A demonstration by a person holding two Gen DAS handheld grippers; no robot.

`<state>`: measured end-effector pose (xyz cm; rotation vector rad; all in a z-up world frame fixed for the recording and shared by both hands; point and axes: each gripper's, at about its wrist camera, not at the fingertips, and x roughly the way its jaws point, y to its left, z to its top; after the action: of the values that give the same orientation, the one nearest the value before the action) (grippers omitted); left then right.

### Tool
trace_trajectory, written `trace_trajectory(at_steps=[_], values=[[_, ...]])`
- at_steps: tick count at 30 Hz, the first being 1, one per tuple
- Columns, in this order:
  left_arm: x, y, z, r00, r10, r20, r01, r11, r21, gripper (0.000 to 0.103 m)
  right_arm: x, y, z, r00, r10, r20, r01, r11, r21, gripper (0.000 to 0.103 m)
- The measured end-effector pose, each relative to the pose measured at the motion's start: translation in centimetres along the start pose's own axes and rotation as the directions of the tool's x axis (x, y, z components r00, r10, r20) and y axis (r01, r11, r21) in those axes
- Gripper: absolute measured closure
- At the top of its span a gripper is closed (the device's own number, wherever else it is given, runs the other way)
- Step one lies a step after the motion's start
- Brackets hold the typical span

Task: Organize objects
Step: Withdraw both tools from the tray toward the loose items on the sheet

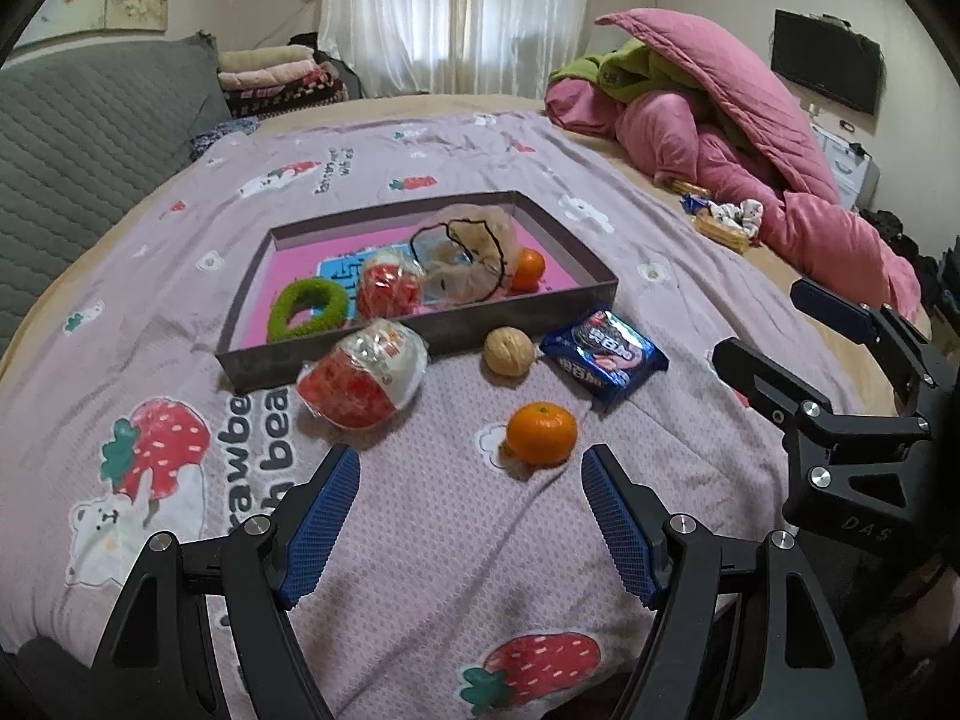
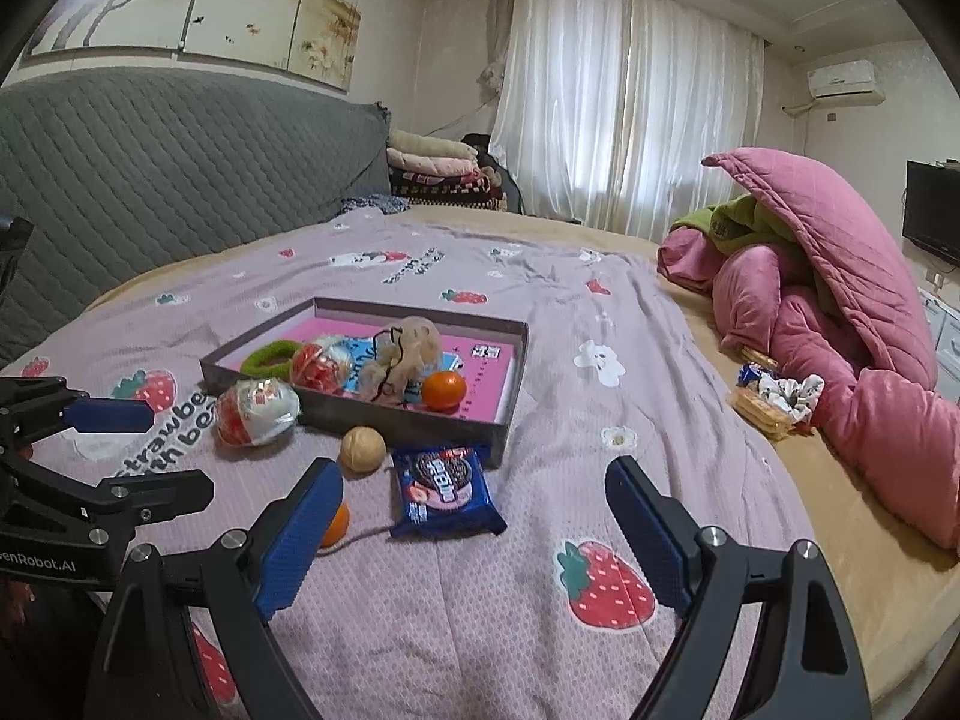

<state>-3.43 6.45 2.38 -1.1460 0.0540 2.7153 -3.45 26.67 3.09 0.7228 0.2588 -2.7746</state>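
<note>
A shallow grey box (image 1: 420,339) (image 2: 420,420) with a pink floor sits on the bed. In it are a green ring (image 1: 309,307), a red-and-white wrapped egg (image 1: 389,285), a beige plush (image 1: 468,252) and an orange (image 1: 528,269). In front of it lie another wrapped egg (image 1: 363,381) (image 2: 257,411), a walnut (image 1: 509,351) (image 2: 362,449), a blue cookie packet (image 1: 603,355) (image 2: 444,489) and a mandarin (image 1: 541,433) (image 2: 335,525). My left gripper (image 1: 471,468) is open, just short of the mandarin. My right gripper (image 2: 474,480) is open near the packet.
A lilac strawberry-print blanket (image 1: 450,540) covers the bed. Pink and green bedding (image 2: 840,330) is heaped at the right, with biscuits and a scrunchie (image 2: 774,399) beside it. A grey headboard (image 2: 150,180) stands to the left.
</note>
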Motion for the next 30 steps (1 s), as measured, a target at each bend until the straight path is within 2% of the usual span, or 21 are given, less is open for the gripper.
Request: trace_trajectory(at_steps=[30], values=[[3.3, -1.1, -1.8, 0.995, -0.037, -0.089, 0.039, 0.999, 0.017, 0.026, 2.6, 0.7, -2.1, 0.992, 0.006, -0.126, -0.014, 0.998, -0.058, 0.014]])
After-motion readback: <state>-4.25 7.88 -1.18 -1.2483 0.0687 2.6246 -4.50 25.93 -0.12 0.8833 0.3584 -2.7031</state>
